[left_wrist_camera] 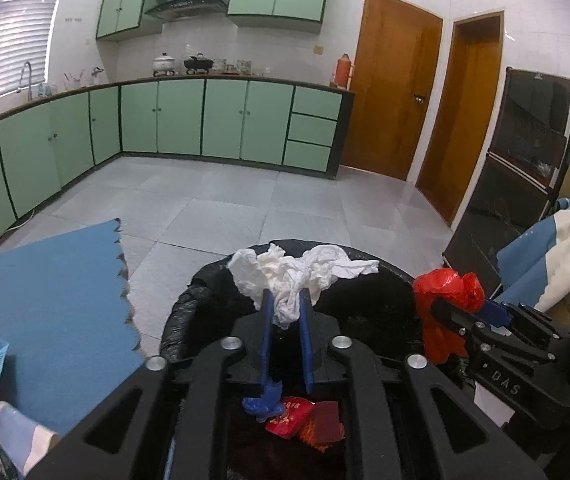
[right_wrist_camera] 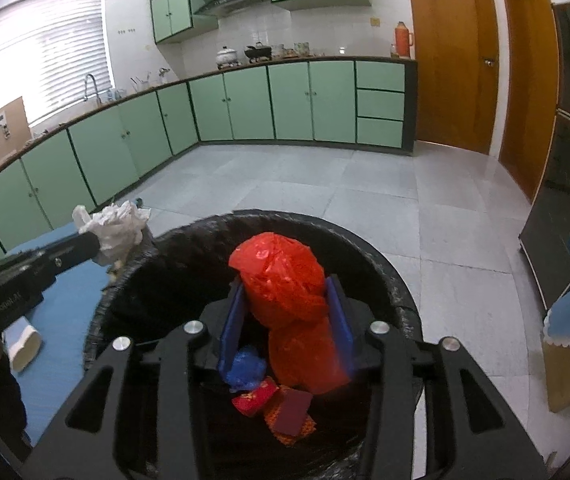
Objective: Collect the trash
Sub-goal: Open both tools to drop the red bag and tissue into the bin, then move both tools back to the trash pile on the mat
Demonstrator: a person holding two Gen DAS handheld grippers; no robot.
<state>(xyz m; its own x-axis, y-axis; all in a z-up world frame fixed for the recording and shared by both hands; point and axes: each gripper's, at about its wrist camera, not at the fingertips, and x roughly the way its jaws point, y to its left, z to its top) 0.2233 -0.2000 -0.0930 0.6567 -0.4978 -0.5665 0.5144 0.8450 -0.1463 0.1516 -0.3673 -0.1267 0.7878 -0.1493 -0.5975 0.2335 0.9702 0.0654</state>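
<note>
One crumpled white tissue wad (left_wrist_camera: 297,280) is pinched between the narrow-set blue pads of the left gripper (left_wrist_camera: 287,300) above the near rim of the black-lined trash bin (right_wrist_camera: 365,240), and one crumpled red plastic bag (right_wrist_camera: 285,280) is lodged between the wider-set pads of the right gripper (right_wrist_camera: 289,296) over the bin's mouth. Inside the bin one blue wrapper (right_wrist_camera: 245,368), one red packet (right_wrist_camera: 255,398) and one dark red card (right_wrist_camera: 293,408) are seen. One blue mat (left_wrist_camera: 45,300) lies beside the bin's left edge.
</note>
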